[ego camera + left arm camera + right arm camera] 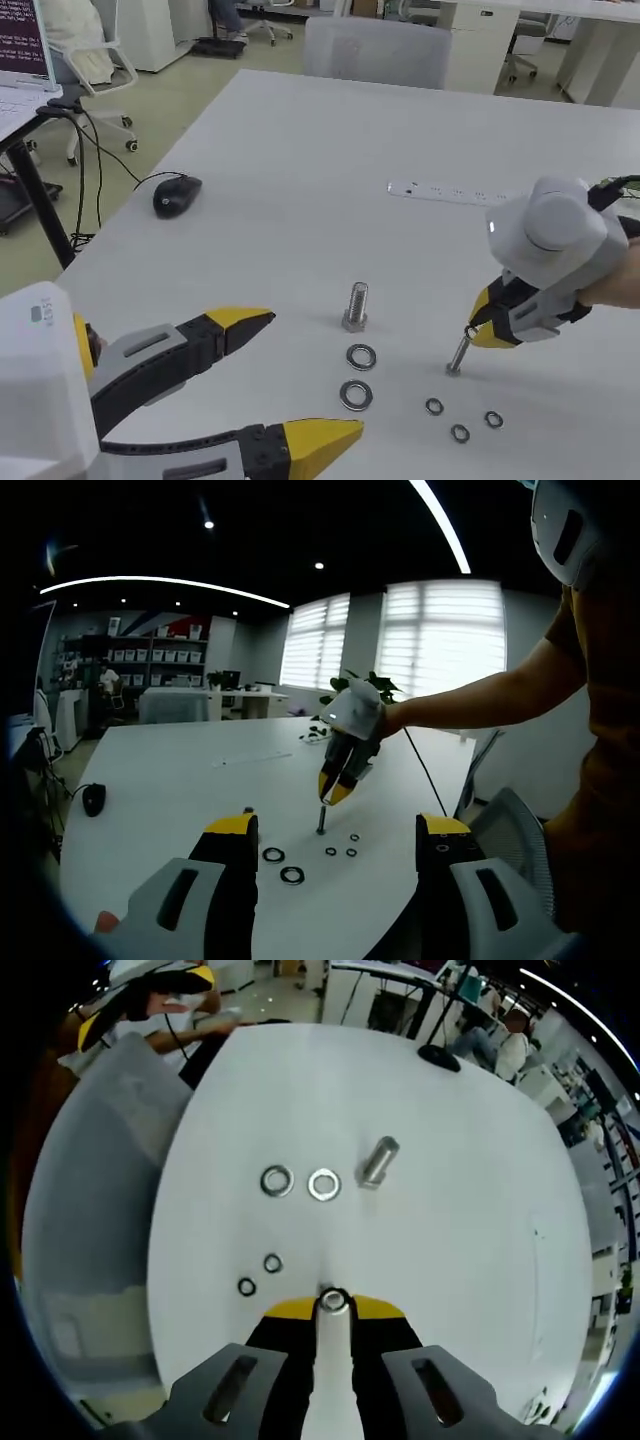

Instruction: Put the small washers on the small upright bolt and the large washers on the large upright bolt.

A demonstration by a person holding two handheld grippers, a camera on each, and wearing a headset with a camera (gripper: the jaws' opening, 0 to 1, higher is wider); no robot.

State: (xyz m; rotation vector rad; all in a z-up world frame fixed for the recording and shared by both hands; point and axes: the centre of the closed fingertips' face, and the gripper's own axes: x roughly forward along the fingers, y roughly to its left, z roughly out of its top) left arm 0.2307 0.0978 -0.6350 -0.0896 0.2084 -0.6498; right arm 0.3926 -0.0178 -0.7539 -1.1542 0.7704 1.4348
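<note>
While your right gripper [472, 334] pinches a small washer [326, 1301] at the tip of the small bolt [456, 358], that bolt leans instead of standing straight. Any sideways push could topple it or flick the washer loose. Three small washers [460, 433] lie just beside the bolt, with the large washers [361, 356] and large bolt [356, 306] farther off. Your left gripper [300, 378] hangs spread and empty, well apart from it.
</note>
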